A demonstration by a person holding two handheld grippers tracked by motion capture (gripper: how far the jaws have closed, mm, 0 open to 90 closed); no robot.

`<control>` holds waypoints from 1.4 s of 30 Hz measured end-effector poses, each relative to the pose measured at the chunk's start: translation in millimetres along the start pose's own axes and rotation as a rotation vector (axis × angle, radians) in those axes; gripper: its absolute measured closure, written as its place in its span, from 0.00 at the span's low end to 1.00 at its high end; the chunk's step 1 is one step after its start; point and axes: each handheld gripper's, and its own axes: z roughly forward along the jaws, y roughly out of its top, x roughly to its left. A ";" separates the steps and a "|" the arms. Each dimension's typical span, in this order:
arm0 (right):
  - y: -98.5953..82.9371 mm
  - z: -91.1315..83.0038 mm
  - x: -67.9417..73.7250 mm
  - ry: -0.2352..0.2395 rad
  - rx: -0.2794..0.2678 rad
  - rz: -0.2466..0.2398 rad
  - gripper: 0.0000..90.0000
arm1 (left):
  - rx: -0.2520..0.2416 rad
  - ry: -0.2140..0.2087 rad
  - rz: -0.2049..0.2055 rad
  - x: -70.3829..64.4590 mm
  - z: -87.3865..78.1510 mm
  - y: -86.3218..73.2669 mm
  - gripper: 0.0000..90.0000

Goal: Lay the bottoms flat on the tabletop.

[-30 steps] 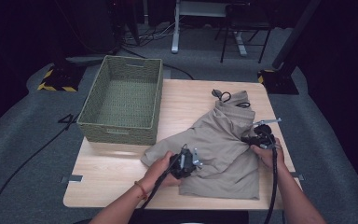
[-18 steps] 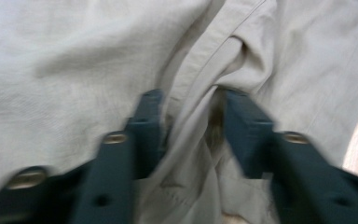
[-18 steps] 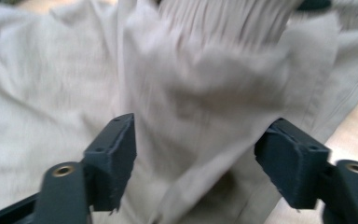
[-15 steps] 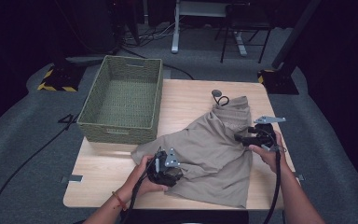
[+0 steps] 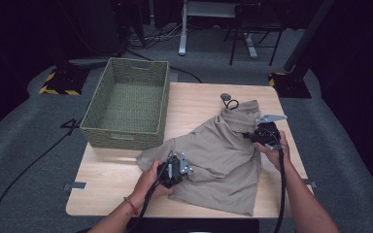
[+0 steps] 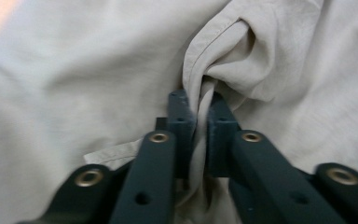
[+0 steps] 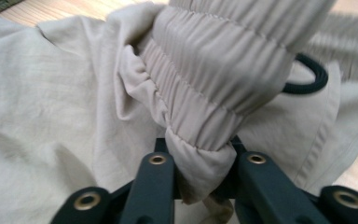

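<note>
1 tan garment [image 5: 213,155] on table [image 5: 102,179], pinched by 2 grippers: L [image 5: 173,171] on hem fold, R [image 5: 261,136] on waistband; 1 basket [image 5: 126,104].

one tan garment [image 5: 213,155], one woven basket [image 5: 128,104], one table [image 5: 194,99], two grippers

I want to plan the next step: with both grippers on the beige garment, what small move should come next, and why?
Probably draw the two grippers apart to stretch the cloth flat. The left gripper is shut on a fold of the beige garment, the right gripper on its ribbed elastic band, and the fabric between them lies wrinkled on the table.
</note>
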 end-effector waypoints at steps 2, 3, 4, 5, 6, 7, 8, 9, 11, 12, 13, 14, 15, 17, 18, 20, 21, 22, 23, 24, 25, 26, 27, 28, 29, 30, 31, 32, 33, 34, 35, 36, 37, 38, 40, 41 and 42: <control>4.9 -1.2 1.4 0.008 -0.001 -0.002 0.93 | -0.042 0.013 -0.013 6.5 -9.1 1.8 0.96; 8.0 -2.3 1.4 0.007 -0.005 0.000 0.93 | -0.057 0.023 -0.013 9.5 -14.4 4.1 0.96; 11.5 -3.9 0.6 0.003 -0.012 0.008 0.93 | -0.075 0.034 -0.014 12.1 -20.2 7.3 0.96; 15.3 -5.9 -0.6 0.000 -0.021 0.017 0.93 | -0.100 0.034 -0.013 14.5 -27.0 11.0 0.96; 19.8 -8.0 -2.0 -0.003 -0.027 0.032 0.93 | -0.128 0.036 -0.012 16.4 -34.2 15.6 0.97; 24.4 -10.7 -3.9 -0.007 -0.033 0.041 0.93 | -0.151 0.047 -0.007 17.8 -41.4 21.0 0.97; 29.2 -13.4 -6.2 -0.013 -0.039 0.046 0.93 | -0.171 0.052 0.002 18.8 -48.7 26.7 0.97; 34.0 -16.2 -8.5 -0.031 -0.044 0.045 0.93 | -0.190 0.068 0.008 19.0 -55.3 32.7 0.97; 43.0 -22.2 -14.0 -0.088 -0.059 0.035 0.93 | -0.195 0.107 0.044 20.3 -65.7 45.8 0.97; 46.6 -24.3 -17.2 -0.114 -0.063 0.035 0.93 | -0.203 0.110 0.053 21.4 -70.0 51.9 0.97; 49.7 -25.6 -20.7 -0.134 -0.066 0.036 0.93 | -0.215 0.111 0.057 21.8 -74.1 57.5 0.97; 51.9 -26.3 -24.4 -0.152 -0.068 0.036 0.92 | -0.224 0.108 0.062 21.7 -77.6 63.0 0.97; 53.3 -26.0 -28.4 -0.164 -0.069 0.042 0.92 | -0.231 0.099 0.069 20.6 -80.6 68.5 0.97; 53.9 -24.0 -36.7 -0.189 -0.057 0.044 0.91 | -0.243 0.094 0.099 14.2 -82.3 79.2 0.97; 53.0 -22.5 -41.3 -0.209 -0.048 0.048 0.91 | -0.244 0.088 0.112 9.0 -81.3 84.1 0.97; 49.2 -19.2 -51.2 -0.222 -0.041 0.068 0.91 | -0.252 0.046 0.138 -3.5 -75.7 92.1 0.97; 46.7 -17.2 -56.1 -0.240 -0.033 0.078 0.91 | -0.256 0.018 0.144 -11.1 -71.6 95.3 0.97; 43.5 -15.4 -61.8 -0.243 -0.031 0.097 0.91 | -0.259 -0.007 0.158 -19.3 -66.7 98.3 0.97; 40.4 -13.4 -66.7 -0.241 -0.024 0.115 0.91 | -0.259 -0.034 0.173 -28.1 -61.9 100.8 0.97; 37.5 -11.3 -71.0 -0.250 -0.011 0.120 0.91 | -0.263 -0.067 0.182 -37.0 -56.4 103.2 0.97; 34.4 -9.5 -75.3 -0.258 0.001 0.126 0.90 | -0.260 -0.098 0.194 -46.8 -50.2 105.8 0.97; 31.4 -8.1 -79.5 -0.258 0.006 0.142 0.90 | -0.252 -0.121 0.215 -57.0 -43.6 108.2 0.97; 28.5 -6.4 -83.5 -0.262 0.013 0.155 0.89 | -0.244 -0.149 0.229 -66.7 -36.5 110.2 0.96; 25.8 -4.7 -87.1 -0.271 0.022 0.163 0.88 | -0.239 -0.179 0.238 -76.1 -28.5 111.7 0.96; 23.4 -3.1 -90.4 -0.276 0.029 0.173 0.86 | -0.228 -0.207 0.246 -85.0 -20.4 112.5 0.96; 21.4 -1.4 -93.1 -0.285 0.036 0.177 0.82 | -0.218 -0.226 0.255 -91.0 -14.0 112.9 0.95; 20.1 -0.1 -94.9 -0.299 0.042 0.180 0.73 | -0.202 -0.252 0.266 -98.5 -5.4 112.9 0.92; 18.6 1.6 -96.6 -0.325 0.052 0.192 0.68 | -0.177 -0.272 0.276 -105.9 4.3 112.8 0.84; 16.4 3.3 -97.9 -0.343 0.069 0.197 0.63 | -0.160 -0.275 0.274 -109.8 10.2 112.4 0.77; 14.6 4.0 -98.6 -0.344 0.079 0.203 0.55 | -0.147 -0.282 0.270 -112.0 13.4 111.5 0.67; 12.6 3.4 -99.0 -0.348 0.084 0.206 0.50 | -0.152 -0.293 0.265 -112.0 14.0 109.7 0.55; 11.0 1.4 -98.9 -0.355 0.083 0.202 0.47 | -0.165 -0.299 0.255 -110.3 11.2 106.6 0.46; 9.7 -2.4 -98.5 -0.367 0.076 0.190 0.44 | -0.186 -0.301 0.244 -107.5 6.1 102.5 0.43; 8.8 -7.8 -97.7 -0.376 0.059 0.182 0.42 | -0.204 -0.295 0.232 -103.8 -0.2 97.5 0.39; 8.4 -22.7 -92.8 -0.384 0.021 0.161 0.40 | -0.224 -0.273 0.211 -92.8 -13.9 85.9 0.28; 8.9 -31.3 -88.0 -0.390 -0.003 0.141 0.39 | -0.228 -0.264 0.199 -85.9 -20.7 79.3 0.26; 8.9 -40.8 -81.8 -0.371 -0.040 0.128 0.39 | -0.234 -0.245 0.186 -77.9 -26.4 72.2 0.26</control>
